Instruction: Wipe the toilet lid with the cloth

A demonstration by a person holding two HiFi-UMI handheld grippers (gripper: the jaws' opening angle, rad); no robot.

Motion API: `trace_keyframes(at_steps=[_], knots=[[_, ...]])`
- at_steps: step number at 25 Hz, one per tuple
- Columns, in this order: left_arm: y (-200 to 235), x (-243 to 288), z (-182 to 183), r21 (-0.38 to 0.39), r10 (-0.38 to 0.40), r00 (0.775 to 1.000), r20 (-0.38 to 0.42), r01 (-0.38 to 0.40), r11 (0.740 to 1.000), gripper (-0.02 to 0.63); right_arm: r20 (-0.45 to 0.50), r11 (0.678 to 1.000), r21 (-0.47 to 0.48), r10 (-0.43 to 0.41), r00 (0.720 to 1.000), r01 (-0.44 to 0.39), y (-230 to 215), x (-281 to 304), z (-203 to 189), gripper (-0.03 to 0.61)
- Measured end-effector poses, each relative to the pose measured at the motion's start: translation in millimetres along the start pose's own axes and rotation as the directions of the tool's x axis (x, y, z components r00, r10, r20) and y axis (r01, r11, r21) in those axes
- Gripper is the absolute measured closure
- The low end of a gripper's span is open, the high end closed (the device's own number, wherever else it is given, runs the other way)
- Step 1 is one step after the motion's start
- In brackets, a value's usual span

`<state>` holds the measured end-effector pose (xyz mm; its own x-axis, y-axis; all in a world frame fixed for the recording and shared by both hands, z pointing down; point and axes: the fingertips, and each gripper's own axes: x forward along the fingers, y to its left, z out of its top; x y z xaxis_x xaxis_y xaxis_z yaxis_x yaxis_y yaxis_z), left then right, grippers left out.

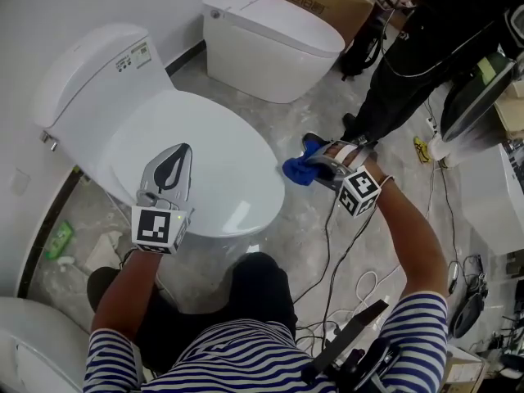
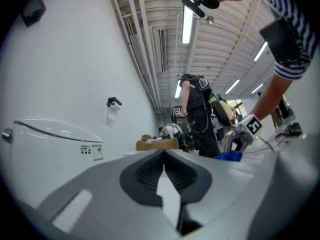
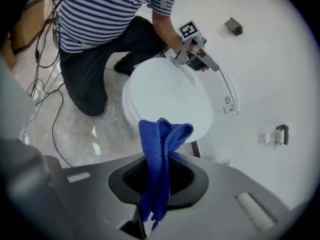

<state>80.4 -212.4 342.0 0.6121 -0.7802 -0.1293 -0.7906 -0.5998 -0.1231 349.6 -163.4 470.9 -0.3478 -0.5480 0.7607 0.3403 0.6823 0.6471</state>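
Left: the left gripper hung over the rear half of the closed white toilet lid, just in front of the tank. Its fingers were pressed together at the tips with nothing between them; contact with the lid could not be judged. Centre right: the blue cloth sat bunched off the lid's front right rim, above the grey floor and clear of the lid. It was clamped between the fingers of the right gripper. Upper right: a second toilet stood beyond, with a standing person in dark clothes beside it.
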Motion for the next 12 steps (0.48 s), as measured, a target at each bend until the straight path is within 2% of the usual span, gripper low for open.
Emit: trace_keyframes(at_steps=[3, 5, 9, 12], knots=[[1.0, -2.7, 4.3, -0.001, 0.005, 1.000, 0.008, -0.005, 1.000, 0.610, 0.026, 0.991, 0.102, -0.095, 0.995, 0.092, -24.6, -2.6, 14.7, 0.515], [2.8, -4.2, 6.4, -0.003, 0.006, 1.000, 0.012, -0.006, 1.000, 0.611, 0.032, 0.972, 0.176, -0.165, 0.986, 0.157, -41.9, -1.6, 24.3, 0.514], [9.3, -8.5, 9.1, -0.005, 0.018, 1.000, 0.016, -0.018, 1.000, 0.609, 0.062, 0.917, 0.305, -0.289, 0.955, 0.257, -70.0, -0.3, 47.4, 0.514], [15.8, -12.2, 11.5, -0.006, 0.031, 0.999, 0.020, -0.031, 1.000, 0.609, 0.081, 0.860, 0.407, -0.369, 0.926, 0.307, -89.0, 0.3, 69.6, 0.512]])
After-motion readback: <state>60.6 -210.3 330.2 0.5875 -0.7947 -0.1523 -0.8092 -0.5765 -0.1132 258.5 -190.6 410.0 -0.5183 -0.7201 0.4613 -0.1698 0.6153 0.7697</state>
